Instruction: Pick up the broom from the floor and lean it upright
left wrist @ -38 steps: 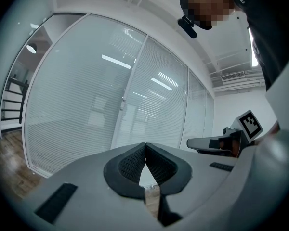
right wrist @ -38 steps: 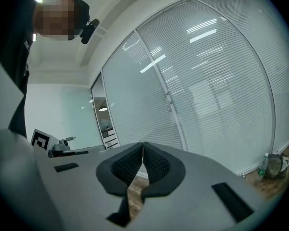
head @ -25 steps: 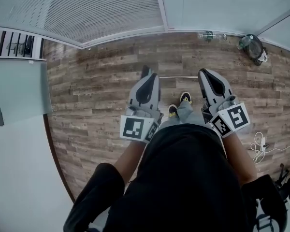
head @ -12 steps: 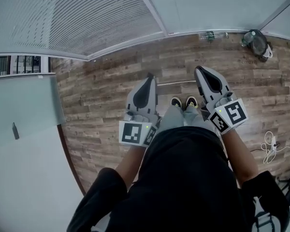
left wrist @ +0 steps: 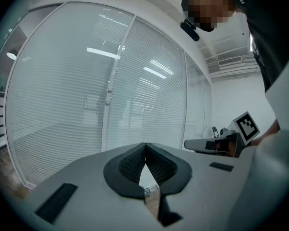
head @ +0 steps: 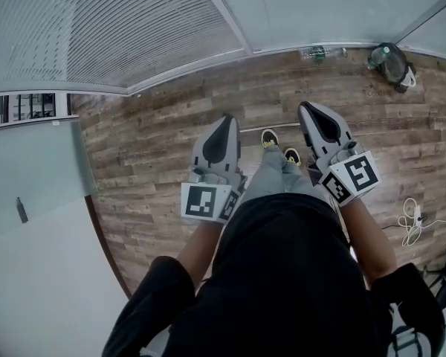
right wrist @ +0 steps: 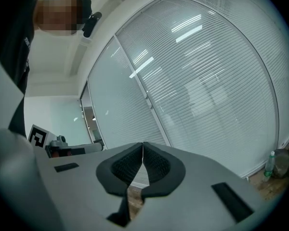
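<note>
The left gripper (head: pixel 227 121) and the right gripper (head: pixel 307 110) both have their jaws pressed together on nothing and hang over the wooden floor (head: pixel 156 147). Between them, beside the person's shoes (head: pixel 269 137), a thin pale broom handle (head: pixel 250 129) lies flat.

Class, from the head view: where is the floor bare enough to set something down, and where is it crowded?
Free: the wood floor left of the left hand-held gripper, up to the blinds wall. Crowded: the far right corner with a bottle and round dark object, and the white cable at right.
</note>
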Available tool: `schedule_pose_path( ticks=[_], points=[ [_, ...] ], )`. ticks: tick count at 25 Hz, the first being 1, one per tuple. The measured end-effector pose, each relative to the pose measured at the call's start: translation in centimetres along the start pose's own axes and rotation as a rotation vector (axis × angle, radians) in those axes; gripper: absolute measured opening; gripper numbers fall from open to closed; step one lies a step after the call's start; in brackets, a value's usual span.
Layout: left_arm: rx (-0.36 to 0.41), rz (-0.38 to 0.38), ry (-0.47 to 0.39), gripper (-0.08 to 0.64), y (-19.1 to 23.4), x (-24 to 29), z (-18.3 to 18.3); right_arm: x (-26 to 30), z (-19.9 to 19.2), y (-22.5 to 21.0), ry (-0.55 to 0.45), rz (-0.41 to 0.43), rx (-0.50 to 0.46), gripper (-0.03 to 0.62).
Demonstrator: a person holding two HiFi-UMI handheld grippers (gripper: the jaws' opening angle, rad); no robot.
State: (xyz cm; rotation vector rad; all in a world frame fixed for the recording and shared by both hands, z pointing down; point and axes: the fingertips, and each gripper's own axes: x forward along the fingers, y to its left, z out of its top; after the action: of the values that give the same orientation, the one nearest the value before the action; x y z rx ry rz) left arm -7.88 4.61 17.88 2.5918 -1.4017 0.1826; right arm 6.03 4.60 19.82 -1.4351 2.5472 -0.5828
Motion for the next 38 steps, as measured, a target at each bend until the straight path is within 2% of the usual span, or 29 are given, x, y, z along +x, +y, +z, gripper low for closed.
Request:
schedule_pose_path(
  ticks=[13,17,22,25,29,33,38],
  points=[
    [-0.058,-0.159,-0.062,0.023,5.6,4.9,0.9,7.2,0.7,-1.0,0.048,-0.073,-0.082,0.020],
    [0.002,-0.273,0.022,0.023,6.2,7.6,-1.8,9.2,0.6,-2.3,0.065,-0.104,-0.087,0.020],
    [0.055,-0.322,0.134,0.023,7.7,10.5,-6.6,10.6,-1.0,-4.9,0.101,-0.156,-0.050,0.020],
    [0.094,-0.347,0.212,0.025,8.0,11.8,-10.8,11.3,-3.4,-6.8,0.145,-0.156,-0.035,0.020],
    [0.163,-0.361,0.364,0.025,8.8,14.8,-18.8,12.3,-8.7,-11.7,0.217,-0.202,0.012,0.020],
    [0.254,-0.373,0.531,0.025,9.6,17.0,-28.4,13.3,-14.9,-16.1,0.279,-0.209,0.042,0.020],
    [0.271,-0.407,0.684,0.025,9.9,19.0,-40.2,13.4,-24.7,-21.2,0.364,-0.250,0.085,0.020]
  ],
)
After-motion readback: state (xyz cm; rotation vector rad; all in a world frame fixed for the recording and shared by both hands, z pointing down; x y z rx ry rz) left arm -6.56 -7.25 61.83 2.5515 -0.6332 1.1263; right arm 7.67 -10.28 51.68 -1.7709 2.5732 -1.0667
